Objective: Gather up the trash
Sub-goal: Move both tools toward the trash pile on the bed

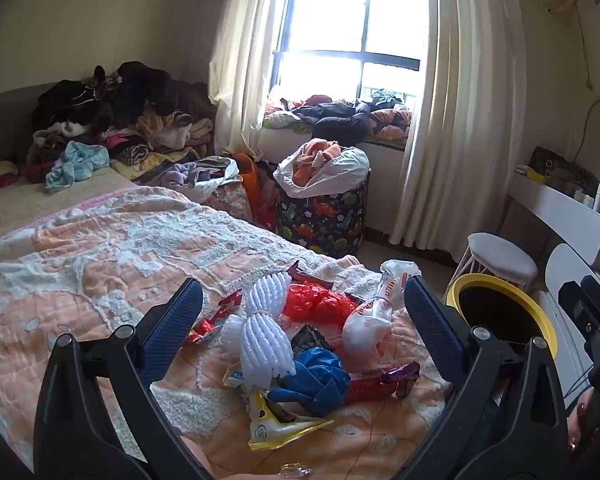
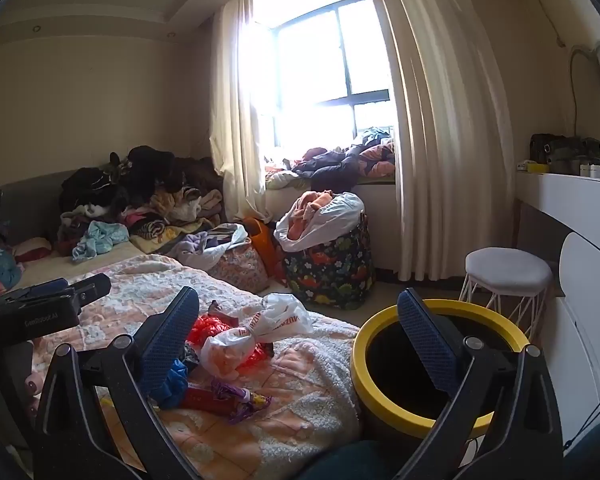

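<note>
Two grippers hover with jaws spread wide and nothing held. Beneath the left gripper (image 1: 302, 300), a heap of trash lies on the peach-and-white quilted bedspread (image 1: 100, 248): a white ribbed foam net (image 1: 266, 332), a crumpled red plastic bag (image 1: 314, 300), a knotted white printed plastic bag (image 1: 370, 316) and a blue crumpled wrapper (image 1: 318, 380). At three o'clock of the heap stands the round yellow-rimmed black bin (image 2: 358, 364), behind the right gripper (image 2: 300, 316).

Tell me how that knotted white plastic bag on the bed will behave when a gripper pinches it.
The white plastic bag looks thin and crinkled, so it should crumple rather than hold shape. It seems puffed and lightly filled, probably light. A pinch at its twisted neck likely holds better than one on its slick bulging body. It rests on the soft blanket, so rolling seems unlikely.
</note>
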A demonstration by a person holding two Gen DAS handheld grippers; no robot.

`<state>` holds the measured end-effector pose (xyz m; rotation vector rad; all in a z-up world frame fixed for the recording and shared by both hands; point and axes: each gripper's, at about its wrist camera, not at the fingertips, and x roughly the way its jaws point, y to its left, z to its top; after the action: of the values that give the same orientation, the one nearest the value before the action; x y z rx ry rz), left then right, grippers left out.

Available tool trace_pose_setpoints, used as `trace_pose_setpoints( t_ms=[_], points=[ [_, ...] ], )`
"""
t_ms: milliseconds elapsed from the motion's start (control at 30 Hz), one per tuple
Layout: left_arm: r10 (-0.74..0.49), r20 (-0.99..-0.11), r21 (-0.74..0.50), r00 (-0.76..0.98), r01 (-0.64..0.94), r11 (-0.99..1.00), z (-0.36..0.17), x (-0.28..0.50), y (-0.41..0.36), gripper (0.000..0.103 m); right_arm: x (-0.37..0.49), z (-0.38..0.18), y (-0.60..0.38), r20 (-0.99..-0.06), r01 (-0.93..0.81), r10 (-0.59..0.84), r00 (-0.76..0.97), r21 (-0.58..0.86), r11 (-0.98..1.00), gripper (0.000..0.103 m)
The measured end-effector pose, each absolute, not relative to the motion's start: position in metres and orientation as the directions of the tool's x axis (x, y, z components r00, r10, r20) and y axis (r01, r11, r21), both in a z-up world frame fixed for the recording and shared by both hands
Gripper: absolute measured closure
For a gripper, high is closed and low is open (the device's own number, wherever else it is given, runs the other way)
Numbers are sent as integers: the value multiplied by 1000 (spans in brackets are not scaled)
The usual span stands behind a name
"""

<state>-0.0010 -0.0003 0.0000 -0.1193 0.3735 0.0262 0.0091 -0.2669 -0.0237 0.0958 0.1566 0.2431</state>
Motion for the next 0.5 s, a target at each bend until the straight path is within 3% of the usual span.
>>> trace_pose_setpoints(
  t_ms=[500],
  points=[
    [-1, -372, -115, 928, -45, 992, 3, 6, -5, 10, 15, -24, -275, -159, -200, 221, 962, 138, 970, 6]
  ],
)
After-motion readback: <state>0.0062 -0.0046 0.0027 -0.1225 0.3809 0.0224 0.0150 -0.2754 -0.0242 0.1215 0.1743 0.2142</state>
